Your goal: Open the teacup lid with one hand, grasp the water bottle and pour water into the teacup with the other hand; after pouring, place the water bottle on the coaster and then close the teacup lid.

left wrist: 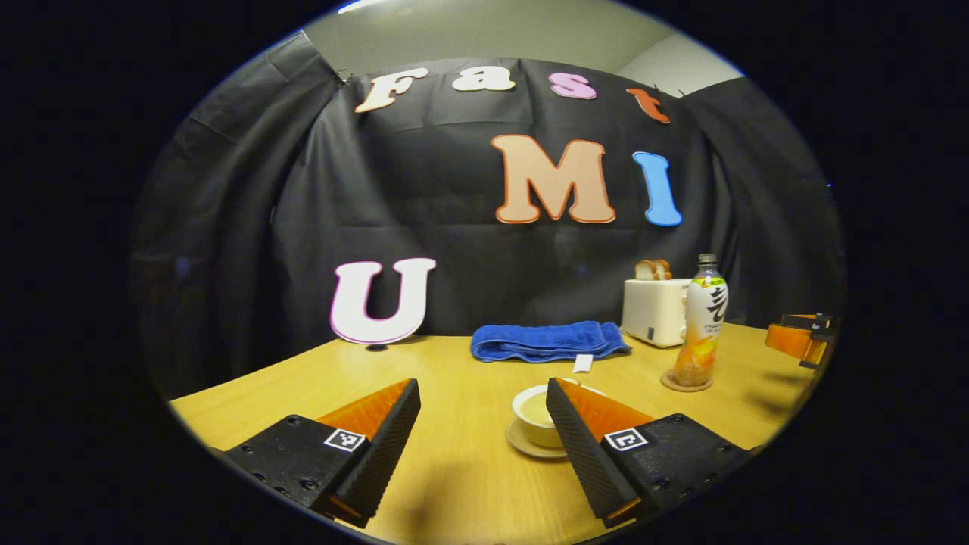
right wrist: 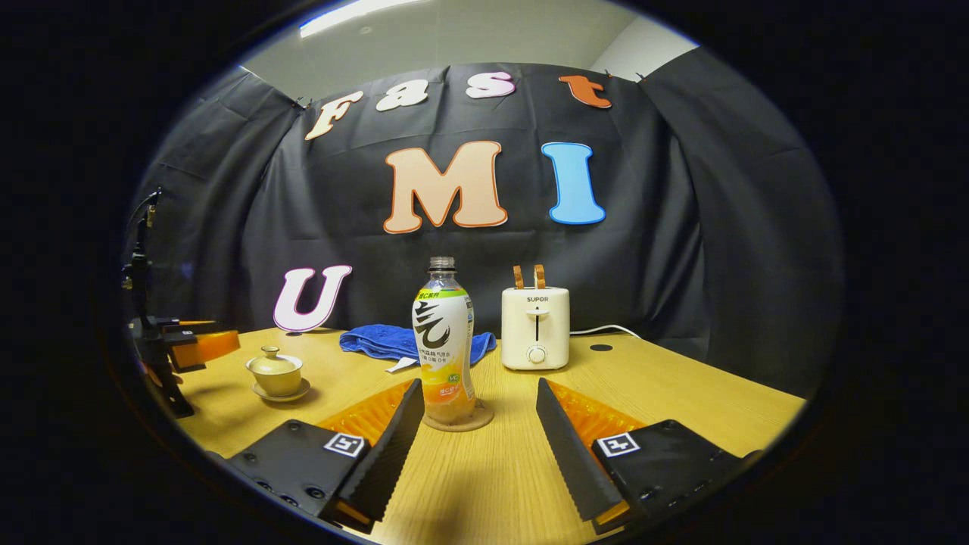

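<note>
In the left gripper view, your left tool (left wrist: 483,424) is spread wide over the counter (left wrist: 454,484), gripping nothing; the teacup (left wrist: 536,418) on its saucer sits just beside the right finger, partly hidden. The water bottle (left wrist: 702,322) stands upright on the coaster (left wrist: 687,382).

In the right gripper view, your right tool (right wrist: 478,424) is spread too, the water bottle (right wrist: 445,341) standing between its fingertips, untouched. The teacup (right wrist: 275,371), lid on, is far left.

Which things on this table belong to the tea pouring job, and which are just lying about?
For the job: lidded teacup on its saucer; water bottle; coaster beneath the bottle.

Lying about: blue towel; toaster with bread slices in it.
</note>
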Motion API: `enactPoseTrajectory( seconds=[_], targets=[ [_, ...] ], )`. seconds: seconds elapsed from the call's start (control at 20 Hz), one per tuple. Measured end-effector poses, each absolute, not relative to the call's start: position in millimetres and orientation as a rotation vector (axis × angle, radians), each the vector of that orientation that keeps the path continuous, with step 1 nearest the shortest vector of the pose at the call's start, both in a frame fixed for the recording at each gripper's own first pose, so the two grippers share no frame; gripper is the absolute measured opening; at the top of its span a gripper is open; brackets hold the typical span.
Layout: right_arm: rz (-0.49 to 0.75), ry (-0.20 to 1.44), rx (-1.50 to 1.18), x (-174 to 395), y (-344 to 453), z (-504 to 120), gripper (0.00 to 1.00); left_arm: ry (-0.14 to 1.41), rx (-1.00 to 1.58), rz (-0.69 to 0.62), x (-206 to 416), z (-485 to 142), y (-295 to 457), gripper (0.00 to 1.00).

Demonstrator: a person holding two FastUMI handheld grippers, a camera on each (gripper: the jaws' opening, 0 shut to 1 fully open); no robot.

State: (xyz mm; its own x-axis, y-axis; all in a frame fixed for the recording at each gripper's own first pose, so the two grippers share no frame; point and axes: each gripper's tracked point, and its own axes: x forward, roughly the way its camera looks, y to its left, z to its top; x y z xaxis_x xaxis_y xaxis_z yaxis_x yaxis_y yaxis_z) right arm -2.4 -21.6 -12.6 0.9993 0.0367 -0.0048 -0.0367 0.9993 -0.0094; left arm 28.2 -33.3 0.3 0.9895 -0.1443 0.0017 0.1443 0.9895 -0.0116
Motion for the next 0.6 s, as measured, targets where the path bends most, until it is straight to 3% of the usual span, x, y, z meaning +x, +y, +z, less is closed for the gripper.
enactPoseTrajectory(
  seconds=[0.35, 0.6],
  targets=[
    [-0.039, -0.001, -0.013, -1, -35, -12, 0.92, 0.003, 0.002, 0.143, 17, 0, 24, 0.98],
    [-0.121, -0.002, -0.016, 0, -50, -12, 0.92, 0.001, 0.003, 0.195, 14, -1, 29, 0.97]
  ],
)
